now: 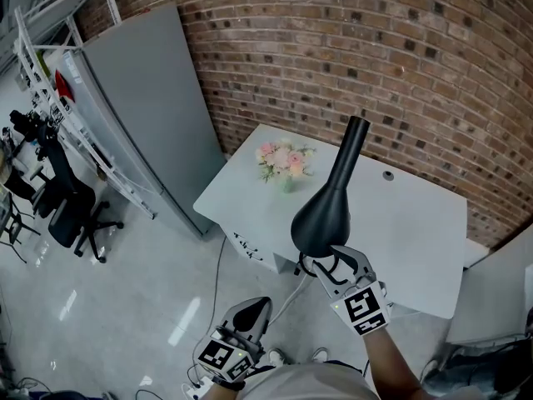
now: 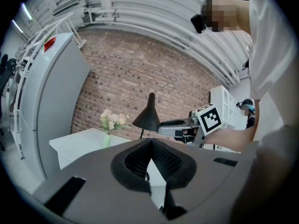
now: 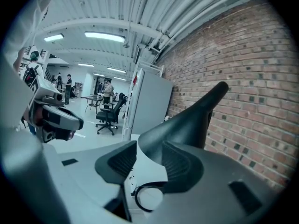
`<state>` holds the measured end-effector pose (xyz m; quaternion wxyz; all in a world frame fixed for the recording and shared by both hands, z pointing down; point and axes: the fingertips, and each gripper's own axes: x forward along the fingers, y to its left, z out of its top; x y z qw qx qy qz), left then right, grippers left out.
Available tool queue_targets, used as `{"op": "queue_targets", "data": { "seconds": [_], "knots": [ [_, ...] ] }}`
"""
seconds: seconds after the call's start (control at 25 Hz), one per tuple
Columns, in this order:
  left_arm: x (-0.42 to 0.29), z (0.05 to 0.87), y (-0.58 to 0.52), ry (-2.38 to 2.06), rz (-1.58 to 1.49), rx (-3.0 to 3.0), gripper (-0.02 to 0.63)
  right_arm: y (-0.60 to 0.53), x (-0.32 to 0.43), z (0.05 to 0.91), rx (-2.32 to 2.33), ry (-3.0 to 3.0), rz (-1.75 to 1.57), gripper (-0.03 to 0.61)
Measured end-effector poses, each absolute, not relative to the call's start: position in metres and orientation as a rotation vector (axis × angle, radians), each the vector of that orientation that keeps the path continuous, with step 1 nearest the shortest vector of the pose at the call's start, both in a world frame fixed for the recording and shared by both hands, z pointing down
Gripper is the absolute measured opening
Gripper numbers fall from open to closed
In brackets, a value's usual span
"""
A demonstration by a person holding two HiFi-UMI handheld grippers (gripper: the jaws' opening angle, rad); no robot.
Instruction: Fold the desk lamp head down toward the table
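Note:
The black desk lamp head rises over the near edge of the white table, its cone pointing up and away. My right gripper is just under the shade's rim with its jaws apart. In the right gripper view the shade fills the space just past the open gripper and its right pad overlaps the rim; whether they touch is unclear. My left gripper hangs low at the left, off the table, shut and empty. The left gripper view shows the lamp beyond its tips.
A vase of pink flowers stands at the table's far left corner. A brick wall backs the table. A tall grey cabinet stands to the left, with a black office chair beyond it. A cable drops from the table's front.

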<state>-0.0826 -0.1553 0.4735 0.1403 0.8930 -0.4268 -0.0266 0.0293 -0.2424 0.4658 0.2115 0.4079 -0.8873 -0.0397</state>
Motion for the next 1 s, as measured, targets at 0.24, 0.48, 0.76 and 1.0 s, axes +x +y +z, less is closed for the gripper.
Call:
{"op": "queue_targets", "data": {
  "seconds": [0.24,0.48,0.76,1.0],
  "knots": [
    [-0.082,0.475,-0.158,-1.233,-0.077,2.580,0.008,-0.248,0.033,0.474,1.107,-2.436,-0.130,0.170],
    [-0.082,0.474,-0.159,-1.241,-0.075,2.577,0.008,-0.253,0.035,0.480,1.109,-2.420,-0.133,0.169],
    [-0.082,0.475,-0.160,-1.252,-0.074,2.573,0.008,-0.259,0.039,0.488,1.106,-2.404,-0.124,0.169],
    [-0.081,0.474,-0.160,-1.264,-0.073,2.571,0.008,-0.263,0.041,0.492,1.112,-2.403,-0.118,0.169]
  ]
}}
